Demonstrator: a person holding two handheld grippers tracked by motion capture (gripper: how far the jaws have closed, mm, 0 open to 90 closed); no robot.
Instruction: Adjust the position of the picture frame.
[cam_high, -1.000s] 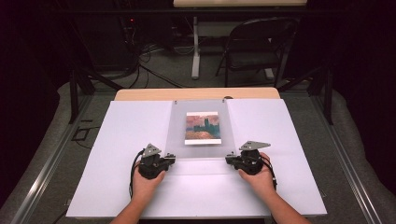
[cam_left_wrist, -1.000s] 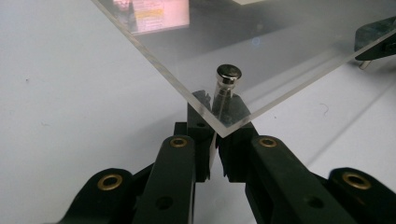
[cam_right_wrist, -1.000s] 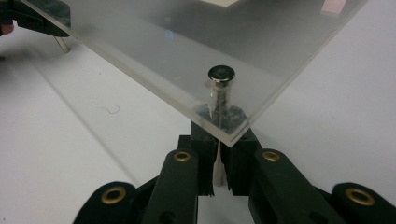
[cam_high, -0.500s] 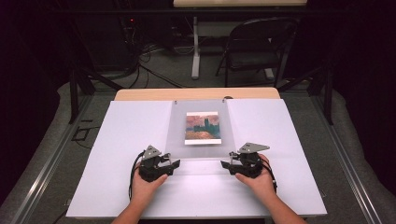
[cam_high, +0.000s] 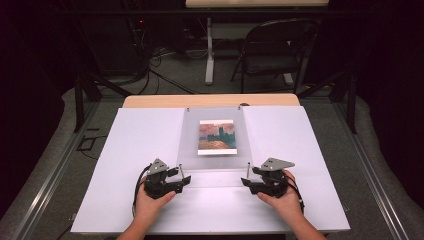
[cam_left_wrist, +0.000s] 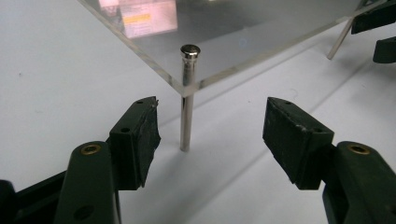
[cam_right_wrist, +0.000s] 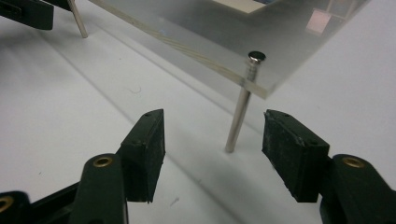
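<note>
A clear acrylic sheet (cam_high: 215, 161) stands on thin metal pins above the white table, with a small painted picture (cam_high: 216, 136) under it. My left gripper (cam_high: 181, 176) is at the sheet's near left corner. Its jaws have just been opening and are open around the left pin (cam_left_wrist: 186, 122) without touching it, in the left gripper (cam_left_wrist: 212, 126) view. My right gripper (cam_high: 248, 176) is at the near right corner. Its jaws have also just been opening, and the right pin (cam_right_wrist: 238, 116) stands free between them in the right gripper (cam_right_wrist: 215, 135) view.
The white board (cam_high: 125, 165) covers a wooden table whose far edge (cam_high: 210, 100) shows behind it. A folding chair (cam_high: 272, 55) and cables lie on the floor beyond. Two more pins hold the sheet's far corners.
Both grippers' jaws went from shut at the near pins to spread wide. The right hand drew back a little toward the person; the left hand stayed put.
</note>
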